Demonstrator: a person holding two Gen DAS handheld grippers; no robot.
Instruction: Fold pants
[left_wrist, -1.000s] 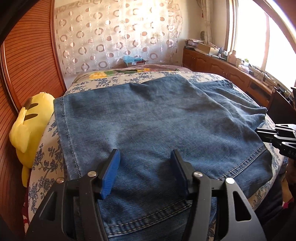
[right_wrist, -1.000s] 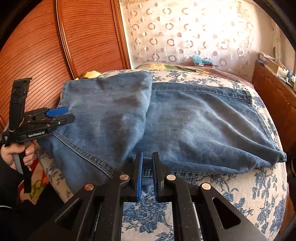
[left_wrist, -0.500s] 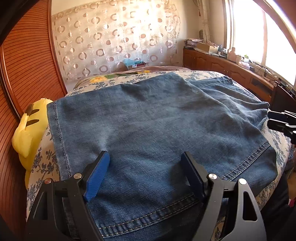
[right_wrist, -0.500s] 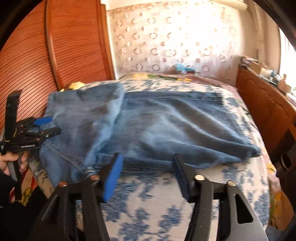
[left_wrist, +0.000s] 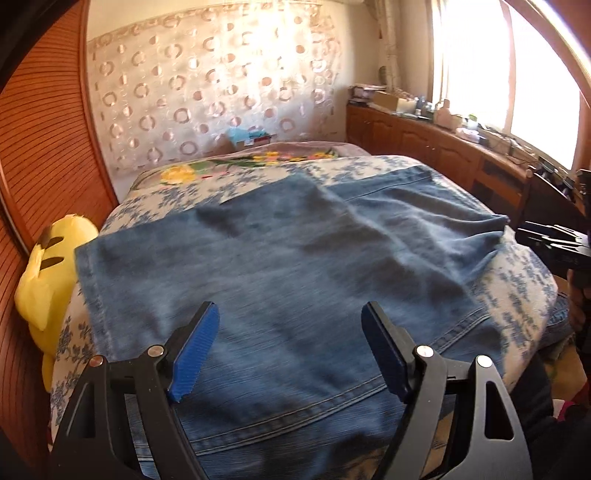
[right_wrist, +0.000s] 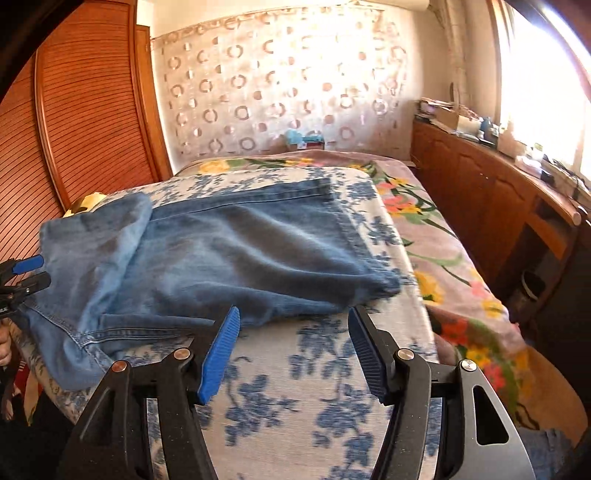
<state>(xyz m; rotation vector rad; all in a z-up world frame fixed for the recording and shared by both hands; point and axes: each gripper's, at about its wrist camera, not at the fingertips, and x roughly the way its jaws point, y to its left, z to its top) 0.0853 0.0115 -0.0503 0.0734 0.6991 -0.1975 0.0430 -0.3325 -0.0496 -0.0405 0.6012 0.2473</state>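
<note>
Blue jeans (left_wrist: 295, 273) lie folded over on a bed with a blue-flowered white cover (right_wrist: 325, 369). In the right wrist view the jeans (right_wrist: 229, 258) spread across the left half of the bed, a lighter folded layer on their left part. My left gripper (left_wrist: 290, 345) is open and empty just above the near, stitched edge of the jeans. My right gripper (right_wrist: 293, 349) is open and empty over the bed cover, just short of the jeans' right corner. Each gripper shows at the edge of the other's view: the right one (left_wrist: 550, 243), the left one (right_wrist: 22, 273).
A yellow plush toy (left_wrist: 48, 280) sits between the bed's left side and the ribbed wooden wardrobe (left_wrist: 40, 155). A flowered blanket (right_wrist: 436, 236) covers the bed's right and far part. A wooden cabinet (right_wrist: 491, 184) with clutter runs under the window. A patterned curtain (left_wrist: 221, 88) hangs behind.
My right gripper has opened, letting go of the jeans' edge, and has drawn back to the right. My left gripper has opened wider and lifted back from the jeans.
</note>
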